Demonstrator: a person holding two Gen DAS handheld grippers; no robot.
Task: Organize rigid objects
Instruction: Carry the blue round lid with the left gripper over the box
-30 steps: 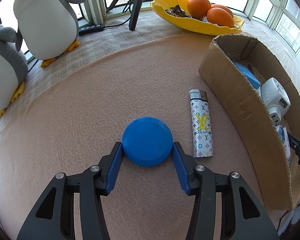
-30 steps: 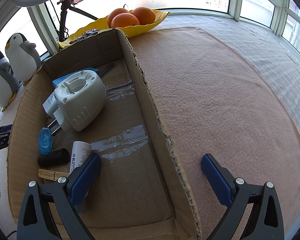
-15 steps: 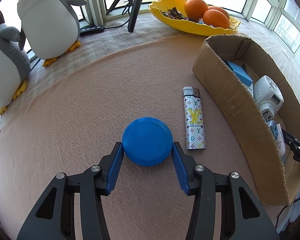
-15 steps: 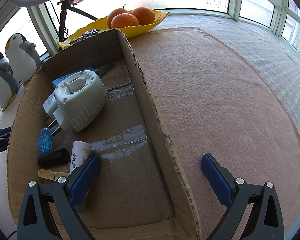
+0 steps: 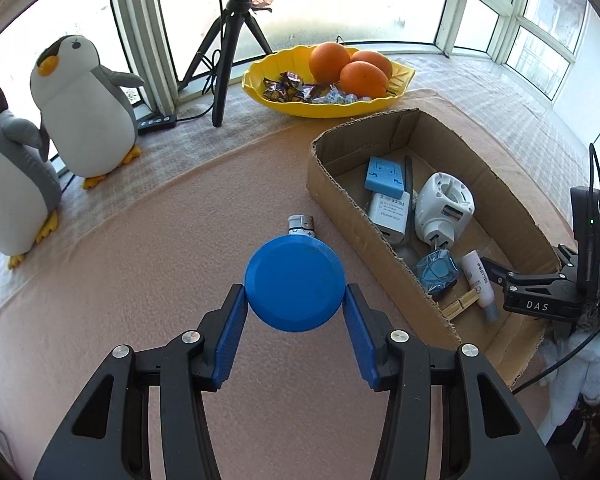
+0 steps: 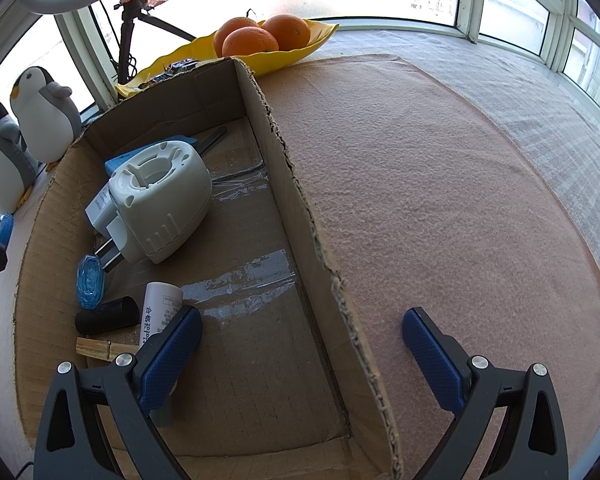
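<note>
My left gripper [image 5: 295,301] is shut on a round blue disc [image 5: 294,282], held up above the pink mat. The disc hides most of a patterned lighter [image 5: 300,225] lying on the mat; only its metal top shows. To the right stands a cardboard box [image 5: 342,196] holding a white plug-in device [image 5: 444,208], a blue block [image 5: 384,176], a white adapter [image 5: 389,216], a blue faceted piece [image 5: 436,273] and a small white tube [image 5: 477,280]. My right gripper [image 6: 300,340] stands open astride the box's right wall [image 6: 300,196], with nothing between its fingers.
A yellow bowl [image 5: 292,106] with oranges and sweets sits at the back. Two plush penguins [image 5: 84,108] stand at the left by the window, beside a black tripod [image 5: 224,60]. Pink mat [image 6: 440,184] stretches right of the box.
My left gripper has lifted the blue disc off the mat and risen, so the box's inside and the lighter under the disc now show differently. The right gripper has not moved.
</note>
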